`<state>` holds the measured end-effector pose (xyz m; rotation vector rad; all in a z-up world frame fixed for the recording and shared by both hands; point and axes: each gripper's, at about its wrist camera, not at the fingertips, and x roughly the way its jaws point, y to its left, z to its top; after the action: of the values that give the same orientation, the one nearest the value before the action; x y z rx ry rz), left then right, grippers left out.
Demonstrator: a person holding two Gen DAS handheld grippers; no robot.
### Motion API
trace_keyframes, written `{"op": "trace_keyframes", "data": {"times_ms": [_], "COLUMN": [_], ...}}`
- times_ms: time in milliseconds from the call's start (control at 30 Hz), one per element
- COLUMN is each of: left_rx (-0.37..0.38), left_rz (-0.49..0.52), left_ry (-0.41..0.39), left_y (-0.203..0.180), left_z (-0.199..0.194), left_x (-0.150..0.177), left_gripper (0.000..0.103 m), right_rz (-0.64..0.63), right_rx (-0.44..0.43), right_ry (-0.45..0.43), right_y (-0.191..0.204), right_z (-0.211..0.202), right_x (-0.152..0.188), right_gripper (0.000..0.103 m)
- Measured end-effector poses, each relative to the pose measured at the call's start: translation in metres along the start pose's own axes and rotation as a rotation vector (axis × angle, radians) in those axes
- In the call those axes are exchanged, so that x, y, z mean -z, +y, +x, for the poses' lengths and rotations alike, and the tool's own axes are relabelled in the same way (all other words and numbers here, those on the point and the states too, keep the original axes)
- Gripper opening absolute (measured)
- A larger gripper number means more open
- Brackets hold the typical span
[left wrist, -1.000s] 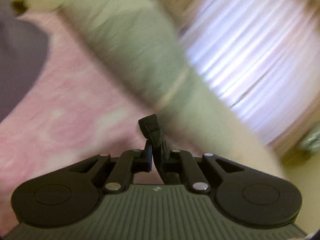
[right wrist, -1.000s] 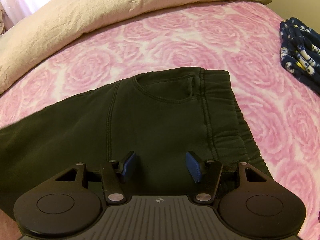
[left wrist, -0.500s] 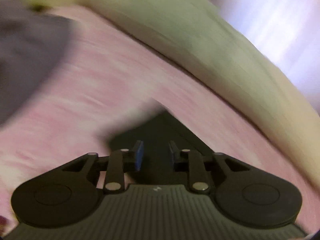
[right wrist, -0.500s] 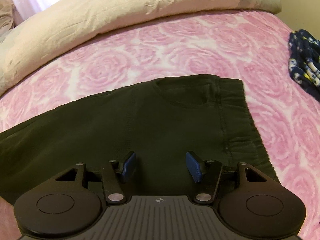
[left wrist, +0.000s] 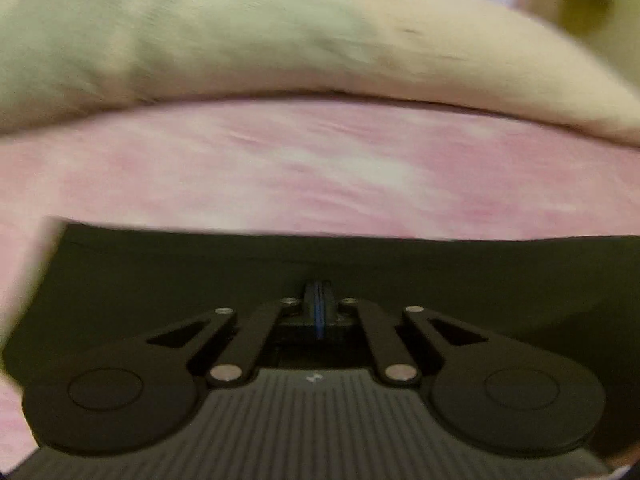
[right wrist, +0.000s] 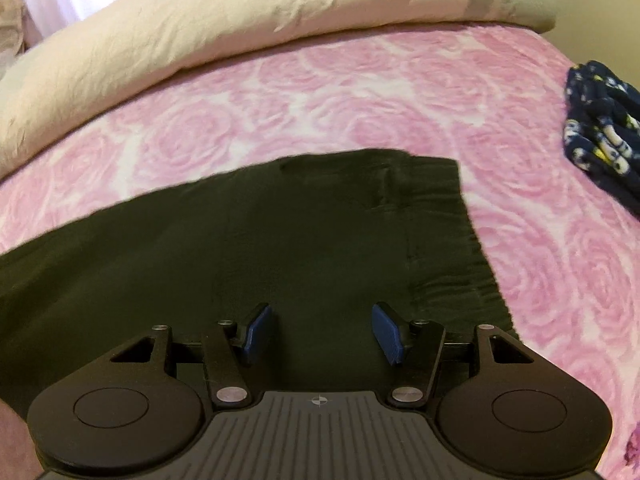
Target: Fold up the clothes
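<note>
Black pants (right wrist: 280,240) lie flat on the pink rose-patterned bed (right wrist: 320,92), the elastic waistband (right wrist: 448,240) to the right. My right gripper (right wrist: 323,334) is open and empty, just above the pants near the waist. In the left wrist view the pants (left wrist: 160,280) fill the lower frame, their edge running straight across. My left gripper (left wrist: 318,304) is shut, blue pads pressed together, low over the fabric; no cloth shows between the pads.
A beige and grey duvet (right wrist: 240,20) is rolled along the far side of the bed, also in the left wrist view (left wrist: 280,40). A navy patterned garment (right wrist: 600,140) lies at the right edge.
My left gripper swung round, let go of the black cloth, opened, then shut again over the flat pants. My right gripper stayed open and drew back a little.
</note>
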<state>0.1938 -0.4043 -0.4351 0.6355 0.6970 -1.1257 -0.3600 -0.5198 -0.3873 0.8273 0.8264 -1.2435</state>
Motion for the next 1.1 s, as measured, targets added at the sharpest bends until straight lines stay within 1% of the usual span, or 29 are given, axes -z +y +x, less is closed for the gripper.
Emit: {"op": "trace_keyframes", "data": {"times_ms": [33, 67, 133, 167, 200, 267, 300, 367, 400, 467, 500, 533, 567, 600, 667, 733, 767, 800, 833, 900, 967, 1000, 1033, 1100], "left_rx": [-0.064, -0.123, -0.188, -0.187, -0.158, -0.039, 0.026, 0.174, 0.223, 0.310, 0.316, 0.312, 0.309, 0.297, 0.266, 0.198, 0.178, 0.170, 0.165, 0.129, 0.083, 0.061, 0.040, 0.004], "left_rz": [0.012, 0.023, 0.016, -0.002, -0.023, -0.062, -0.076, -0.102, -0.111, -0.126, -0.131, -0.136, -0.140, -0.152, -0.198, -0.225, -0.247, -0.281, -0.317, -0.354, -0.384, -0.383, -0.378, -0.352], "left_ry": [0.011, 0.026, 0.059, 0.058, 0.046, 0.036, 0.042, 0.061, 0.090, 0.159, 0.203, 0.251, 0.298, 0.326, 0.336, 0.370, 0.371, 0.356, 0.338, 0.352, 0.407, 0.434, 0.459, 0.503], "left_y": [0.007, 0.014, 0.020, 0.021, 0.022, 0.008, 0.001, -0.015, -0.023, -0.039, -0.044, -0.049, -0.054, -0.055, -0.053, -0.050, -0.049, -0.048, -0.046, -0.048, -0.054, -0.059, -0.065, -0.078], "left_z": [-0.002, -0.004, -0.014, -0.026, -0.045, -0.089, -0.110, -0.161, -0.180, -0.217, -0.229, -0.240, -0.251, -0.259, -0.271, -0.267, -0.266, -0.269, -0.273, -0.282, -0.289, -0.297, -0.306, -0.323], "left_x": [0.000, -0.001, 0.002, 0.006, 0.013, 0.032, 0.042, 0.077, 0.097, 0.138, 0.157, 0.176, 0.194, 0.208, 0.229, 0.243, 0.249, 0.254, 0.258, 0.262, 0.267, 0.270, 0.273, 0.277], "left_gripper": [0.003, 0.007, 0.006, 0.006, 0.006, 0.006, 0.006, 0.006, 0.007, 0.007, 0.007, 0.007, 0.006, 0.006, 0.007, 0.008, 0.007, 0.008, 0.008, 0.008, 0.008, 0.008, 0.008, 0.010], "right_rz": [0.004, 0.001, -0.015, -0.026, -0.037, -0.060, -0.072, -0.095, -0.106, -0.112, -0.115, -0.121, -0.122, -0.118, -0.118, -0.126, -0.140, -0.148, -0.148, -0.147, -0.088, -0.063, -0.057, -0.101], "right_rx": [-0.009, -0.019, -0.034, -0.030, -0.026, -0.019, -0.015, -0.007, 0.008, 0.045, 0.069, 0.096, 0.113, 0.117, 0.099, 0.069, 0.060, 0.064, 0.070, 0.084, 0.064, 0.055, 0.046, 0.032], "right_ry": [-0.008, -0.017, -0.030, -0.024, -0.017, -0.004, 0.002, 0.015, 0.032, 0.103, 0.148, 0.185, 0.203, 0.197, 0.162, 0.116, 0.098, 0.102, 0.119, 0.155, 0.174, 0.197, 0.209, 0.220], "right_y": [-0.001, 0.000, 0.003, 0.003, 0.003, 0.002, 0.001, 0.001, 0.000, -0.001, -0.003, -0.005, -0.006, -0.006, -0.005, -0.002, -0.001, -0.002, -0.008, -0.018, -0.033, -0.040, -0.045, -0.049], "right_z": [-0.002, -0.006, -0.015, -0.021, -0.026, -0.038, -0.043, -0.054, -0.060, -0.068, -0.071, -0.073, -0.077, -0.083, -0.093, -0.101, -0.101, -0.099, -0.095, -0.087, -0.094, -0.101, -0.108, -0.125], "right_x": [0.000, 0.002, 0.009, 0.017, 0.025, 0.042, 0.050, 0.066, 0.079, 0.110, 0.125, 0.137, 0.147, 0.152, 0.153, 0.151, 0.151, 0.154, 0.160, 0.171, 0.181, 0.184, 0.186, 0.188], "right_gripper": [0.059, 0.059, 0.059, 0.059, 0.059, 0.059, 0.059, 0.059, 0.059, 0.059, 0.059, 0.059, 0.059, 0.059, 0.059, 0.059, 0.059, 0.059, 0.059, 0.059, 0.059, 0.059, 0.059, 0.059]}}
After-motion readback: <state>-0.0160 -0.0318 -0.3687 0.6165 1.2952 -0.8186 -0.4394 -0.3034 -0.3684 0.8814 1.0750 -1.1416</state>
